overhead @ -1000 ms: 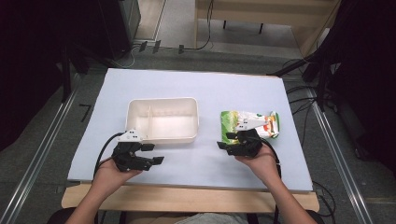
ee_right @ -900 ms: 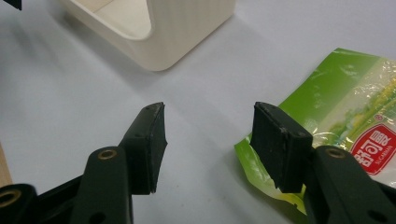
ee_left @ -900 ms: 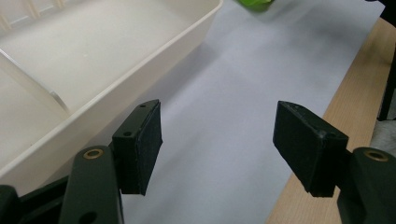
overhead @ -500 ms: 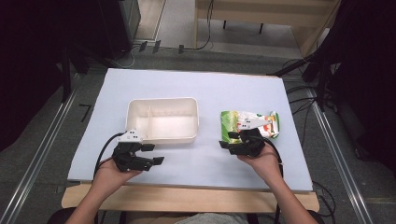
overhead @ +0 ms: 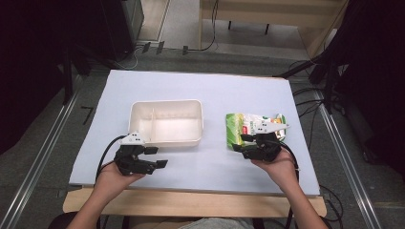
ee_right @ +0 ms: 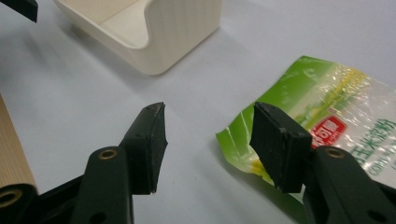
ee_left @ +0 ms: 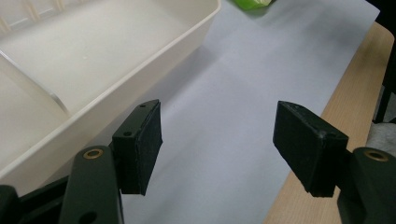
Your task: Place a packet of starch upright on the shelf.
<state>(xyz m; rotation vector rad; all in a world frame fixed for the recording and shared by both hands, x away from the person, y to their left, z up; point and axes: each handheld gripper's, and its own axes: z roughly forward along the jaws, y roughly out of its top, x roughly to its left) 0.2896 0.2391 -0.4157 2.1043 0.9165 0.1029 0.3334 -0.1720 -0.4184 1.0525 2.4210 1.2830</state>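
Grippers were seen poised over a pale blue table sheet (overhead: 215, 90) at a workbench; the right gripper (overhead: 249, 143) was held at the near corner of a green snack packet (overhead: 248, 125), its jaws spread wide with nothing pressed between them; in the right gripper view, one pad (ee_right: 275, 144) was placed over the packet's (ee_right: 336, 116) near edge and the other pad (ee_right: 148, 140) over bare sheet, so the corner lay roughly between them but ungripped. The packet was lying flat on the sheet, just to the right of a cream divided tray (overhead: 165, 122) and apart from it. The left gripper (overhead: 156, 157) was held near the tray's front wall, its jaws likewise parted and empty, with the tray (ee_left: 93, 70) seen beside one pad in the left gripper view.

Several risks could be judged from this position. Because the packet was flat and thin, a pad might be slid over the film rather than under it, and only the sheet or nothing would be caught; a pinch taken on the very corner alone might be lost once the packet was lifted, since the glossy film looked slippery. If the packet was swung toward the tray by one corner, it could be expected to droop and snag on the tray's rim; the light tray, unsteadied by the left gripper, might then be pushed across the sheet.
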